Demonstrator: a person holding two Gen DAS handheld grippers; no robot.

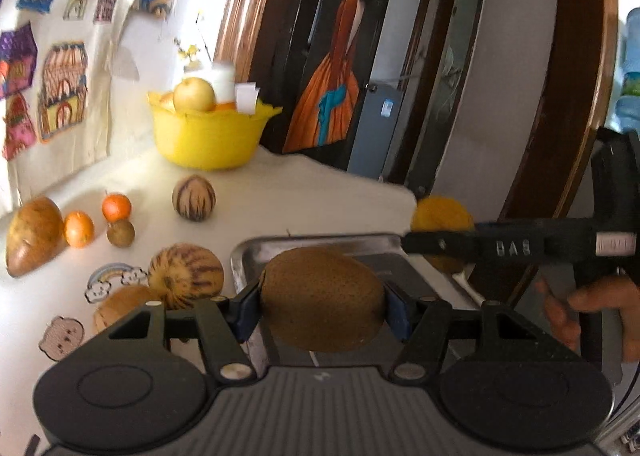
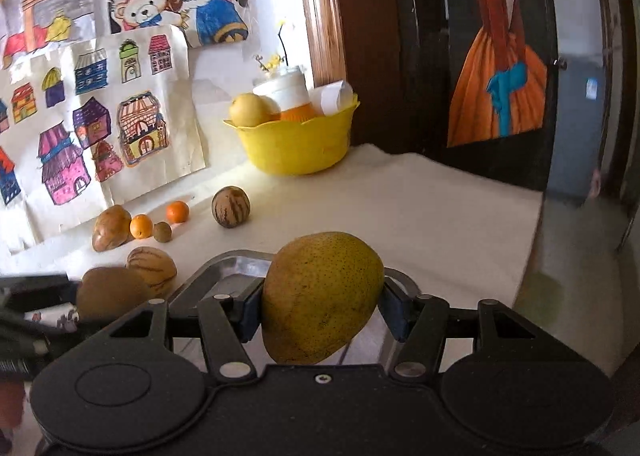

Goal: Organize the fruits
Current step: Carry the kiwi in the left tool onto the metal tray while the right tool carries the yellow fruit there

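Left gripper (image 1: 322, 306) clamps a brown kiwi (image 1: 322, 298) and right gripper (image 2: 320, 306) clamps a yellow mango (image 2: 322, 296), both above the metal tray (image 1: 320, 242) at lower centre; lower each gently before releasing.

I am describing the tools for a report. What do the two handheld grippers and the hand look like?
Both the left gripper and the right gripper are matte black plastic with silver rivets, round discs on the body and blue pads on the fingers. Seen from the side, the right one carries raised letters. The bare hand shows no sleeve. No cables are visible.
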